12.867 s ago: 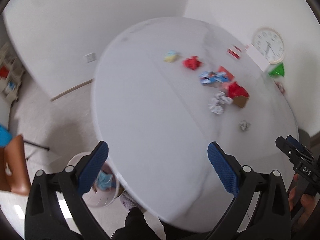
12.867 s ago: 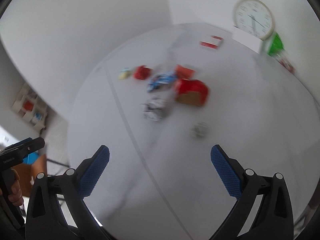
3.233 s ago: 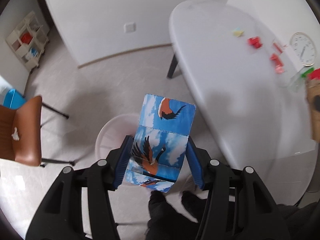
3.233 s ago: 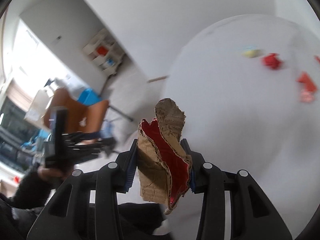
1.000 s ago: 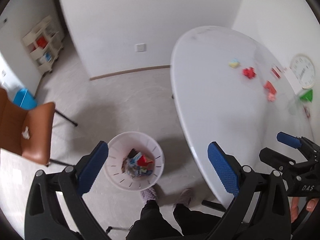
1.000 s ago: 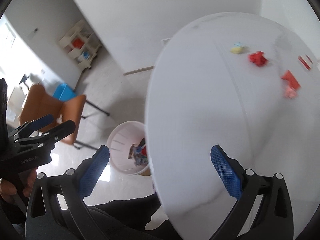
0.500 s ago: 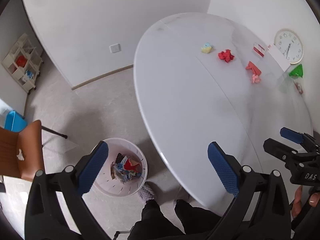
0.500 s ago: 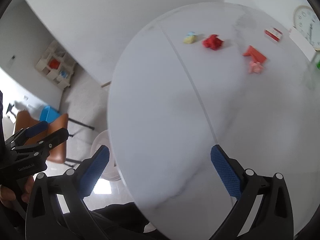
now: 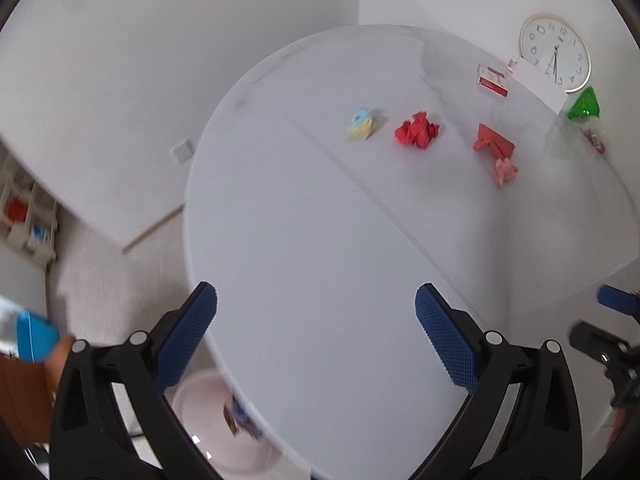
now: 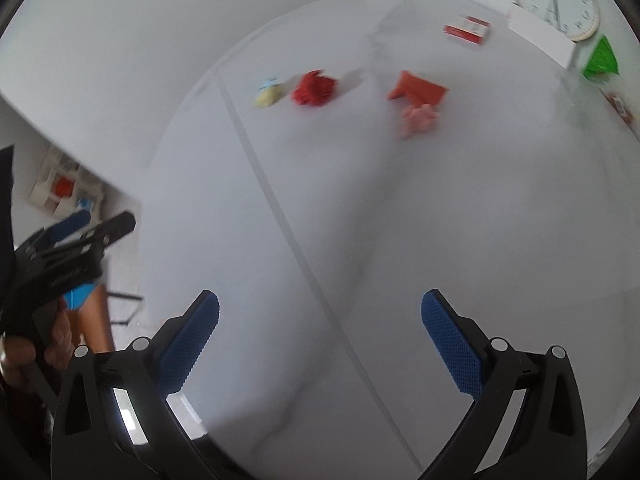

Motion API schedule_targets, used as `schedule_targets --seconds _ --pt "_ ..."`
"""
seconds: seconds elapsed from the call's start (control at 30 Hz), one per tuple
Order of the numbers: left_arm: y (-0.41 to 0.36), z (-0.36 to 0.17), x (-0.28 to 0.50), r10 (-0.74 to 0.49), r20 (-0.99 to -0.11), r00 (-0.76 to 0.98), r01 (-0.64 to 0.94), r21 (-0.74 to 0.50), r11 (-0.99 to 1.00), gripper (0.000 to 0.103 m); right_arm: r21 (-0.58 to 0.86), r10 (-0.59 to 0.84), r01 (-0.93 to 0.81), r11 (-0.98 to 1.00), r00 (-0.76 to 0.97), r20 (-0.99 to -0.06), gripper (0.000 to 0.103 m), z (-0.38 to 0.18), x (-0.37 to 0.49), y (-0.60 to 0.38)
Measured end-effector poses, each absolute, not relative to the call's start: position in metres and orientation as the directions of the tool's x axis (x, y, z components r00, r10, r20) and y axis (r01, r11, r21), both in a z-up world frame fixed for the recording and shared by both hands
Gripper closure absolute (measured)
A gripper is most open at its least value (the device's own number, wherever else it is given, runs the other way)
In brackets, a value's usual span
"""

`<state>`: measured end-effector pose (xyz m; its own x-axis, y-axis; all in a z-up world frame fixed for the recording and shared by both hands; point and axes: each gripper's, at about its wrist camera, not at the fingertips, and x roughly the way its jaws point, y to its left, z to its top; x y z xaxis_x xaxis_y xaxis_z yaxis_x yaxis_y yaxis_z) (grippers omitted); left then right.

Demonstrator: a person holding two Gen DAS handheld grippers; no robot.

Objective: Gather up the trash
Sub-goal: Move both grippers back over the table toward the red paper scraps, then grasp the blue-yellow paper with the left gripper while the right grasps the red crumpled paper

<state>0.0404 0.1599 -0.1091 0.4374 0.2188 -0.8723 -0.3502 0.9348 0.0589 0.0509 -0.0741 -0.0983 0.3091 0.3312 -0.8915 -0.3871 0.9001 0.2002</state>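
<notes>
Plainly, both tools are empty: the left gripper (image 9: 316,334) and the right gripper (image 10: 320,336) each hang over the near part of the round white table (image 9: 320,240) with their blue pads spread wide apart. Taking the wall clock (image 9: 555,53) as landmark, the remaining trash lies well apart from the grippers, on the clock's side of the table: a folded red card (image 9: 493,142) with a pink paper wad (image 9: 505,171) touching it lies nearest the clock, then a crumpled red paper ball (image 9: 417,129), and farthest from the clock a yellow-and-blue wrapper (image 9: 361,124). The pink wastebasket (image 9: 216,424) sits on the floor at the table's opposite edge.

The risk, I judge, is the long reach: pads closing on light crumpled paper may nudge it away, or pinch the card and wad together and drop one while carrying it back. The red-and-white box (image 9: 493,79) and green-topped clear bag (image 9: 576,124) near the clock may not be trash; grabbing them would be an error.
</notes>
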Motion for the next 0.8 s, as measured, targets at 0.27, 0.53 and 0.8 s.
schedule_targets --seconds 0.27,0.53,0.8 --pt "0.181 -0.152 0.174 0.218 -0.851 0.478 -0.274 0.092 0.957 0.009 0.197 0.274 -0.25 0.948 0.328 -0.904 0.003 -0.118 0.116 -0.096" --pt "0.199 -0.202 0.26 0.21 -0.871 0.444 -0.233 0.114 0.966 0.032 0.176 0.238 -0.204 0.963 0.335 -0.912 0.003 -0.126 0.156 -0.102" --pt "0.207 -0.216 0.273 0.141 -0.873 0.468 -0.202 0.049 0.978 0.051 0.181 0.253 -0.234 0.955 0.332 -0.909 0.003 -0.128 0.174 -0.082"
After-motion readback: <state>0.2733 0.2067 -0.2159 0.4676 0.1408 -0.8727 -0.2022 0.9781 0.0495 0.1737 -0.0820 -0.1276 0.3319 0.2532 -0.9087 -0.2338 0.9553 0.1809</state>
